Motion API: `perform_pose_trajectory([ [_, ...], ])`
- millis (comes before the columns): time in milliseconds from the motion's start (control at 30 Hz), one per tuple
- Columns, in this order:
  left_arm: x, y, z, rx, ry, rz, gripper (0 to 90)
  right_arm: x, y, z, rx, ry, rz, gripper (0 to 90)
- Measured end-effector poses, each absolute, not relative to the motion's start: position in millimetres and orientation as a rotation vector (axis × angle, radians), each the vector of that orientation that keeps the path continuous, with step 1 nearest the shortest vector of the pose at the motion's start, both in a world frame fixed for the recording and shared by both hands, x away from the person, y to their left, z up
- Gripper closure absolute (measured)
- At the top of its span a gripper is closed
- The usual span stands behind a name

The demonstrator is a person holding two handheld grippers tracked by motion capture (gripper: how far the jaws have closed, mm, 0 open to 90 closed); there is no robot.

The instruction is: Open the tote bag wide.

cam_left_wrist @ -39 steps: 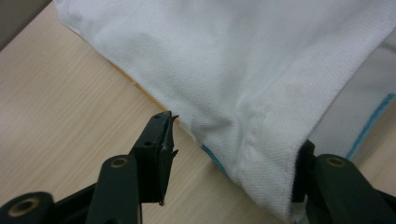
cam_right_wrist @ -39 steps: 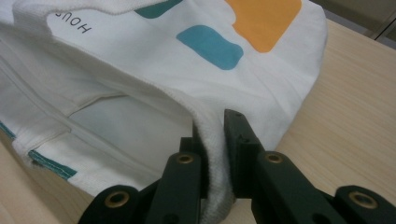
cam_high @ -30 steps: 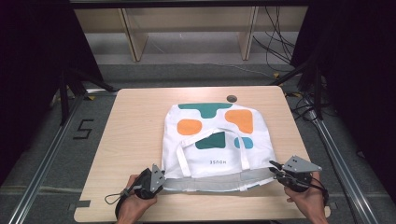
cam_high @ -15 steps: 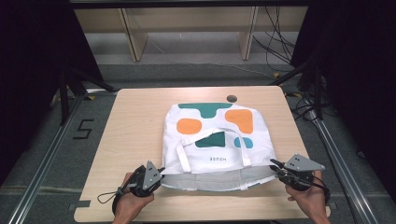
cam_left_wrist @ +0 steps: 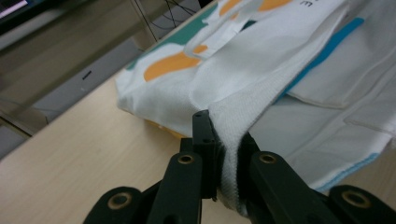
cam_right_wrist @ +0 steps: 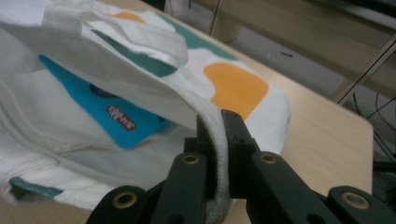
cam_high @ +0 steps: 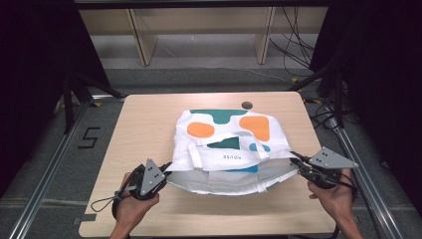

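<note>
Bag: white woven cloth tote bag [cam_high: 230,149] with orange, teal and blue blobs lies mid-counter, mouth toward the person.
Change: since a second ago the mouth is stretched wider, so the opening likely proceeds.
Left gripper [cam_left_wrist: 223,154]: clamped on the rim.
Right gripper [cam_right_wrist: 219,140]: pinching the opposite rim.
Counter: pale wooden counter [cam_high: 149,119], smooth.

White bag [cam_high: 231,149], orange and teal blobs

The table [cam_high: 149,124] is pale wood with rounded corners (a dark round hole [cam_high: 246,105] sits near its far edge). A white bag [cam_high: 229,149] with orange and teal patches lies on it, just ahead of both claws.
</note>
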State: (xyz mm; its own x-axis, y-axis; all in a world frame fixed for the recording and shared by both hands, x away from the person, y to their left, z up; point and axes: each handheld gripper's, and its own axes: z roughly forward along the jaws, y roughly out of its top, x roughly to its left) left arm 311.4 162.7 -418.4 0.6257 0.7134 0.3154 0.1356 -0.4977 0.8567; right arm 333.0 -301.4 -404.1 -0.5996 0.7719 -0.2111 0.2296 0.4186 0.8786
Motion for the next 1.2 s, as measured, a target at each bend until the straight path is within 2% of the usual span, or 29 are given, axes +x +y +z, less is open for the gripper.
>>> perform_pose_trajectory([
  [67,310,166,-395,1.942,0.636,0.91,85.5,331,-299,-384,0.826,2.02,1.182,88.1],
  [267,308,170,-357,1.845,0.619,0.954,86.0,327,-300,-351,0.756,1.951,1.234,88.3],
  [600,306,173,-322,1.771,0.578,0.996,86.3,328,-303,-310,0.702,1.894,1.297,88.4],
  [800,303,176,-296,1.713,0.561,0.987,86.5,327,-304,-272,0.632,1.903,1.269,88.6],
  [867,303,176,-284,1.712,0.538,1.031,86.6,327,-303,-265,0.636,1.896,1.277,88.6],
  [1000,308,178,-282,1.687,0.548,1.023,86.6,329,-302,-257,0.638,1.895,1.282,88.6],
  [1200,333,180,-308,1.672,0.641,0.913,86.4,341,-300,-272,0.659,1.917,1.282,88.6],
])
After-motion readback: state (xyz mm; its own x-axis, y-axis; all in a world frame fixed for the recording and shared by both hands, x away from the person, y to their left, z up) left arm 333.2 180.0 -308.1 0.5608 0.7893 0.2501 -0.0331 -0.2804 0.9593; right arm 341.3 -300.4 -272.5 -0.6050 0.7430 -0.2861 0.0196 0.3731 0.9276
